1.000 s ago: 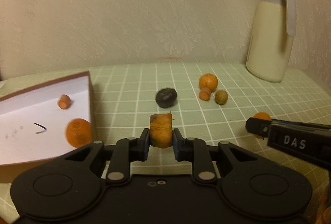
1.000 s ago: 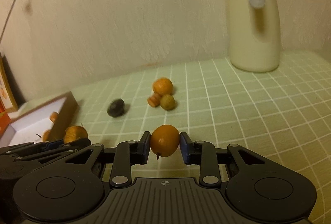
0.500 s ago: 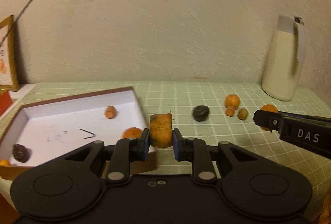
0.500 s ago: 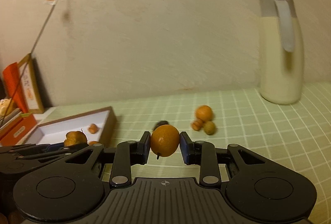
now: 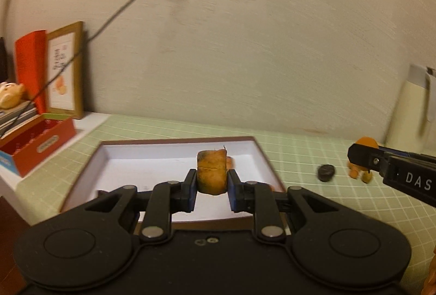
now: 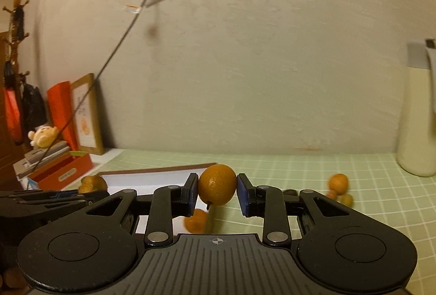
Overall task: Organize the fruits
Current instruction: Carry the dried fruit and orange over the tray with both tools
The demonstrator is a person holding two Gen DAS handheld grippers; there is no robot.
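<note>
We had the bench [image 5: 313, 158] under its green checked cloth, and on it the shallow white box [image 5: 152, 158] that takes the fruit. The cream jug [image 6: 417, 126] stood well apart at the far right. The left tongs [image 5: 212, 180] were clamped on a squat, bruised orange fruit [image 5: 212, 172], held above the box's open middle. The right tongs [image 6: 217, 192] were clamped on a round orange [image 6: 217, 184], carried near the box's right edge. A dark fruit [image 5: 325, 173] and a small cluster of orange fruits [image 6: 338, 187] lay loose on the cloth.

To do this step well, we judged each fruit should be lowered close to the box floor before release, and set down apart from the fruit already inside, so nothing rolls or bruises.

A second earlier the box sat off to the left in the left view; now it lay straight ahead, and both views showed more wall and the socket above.
</note>
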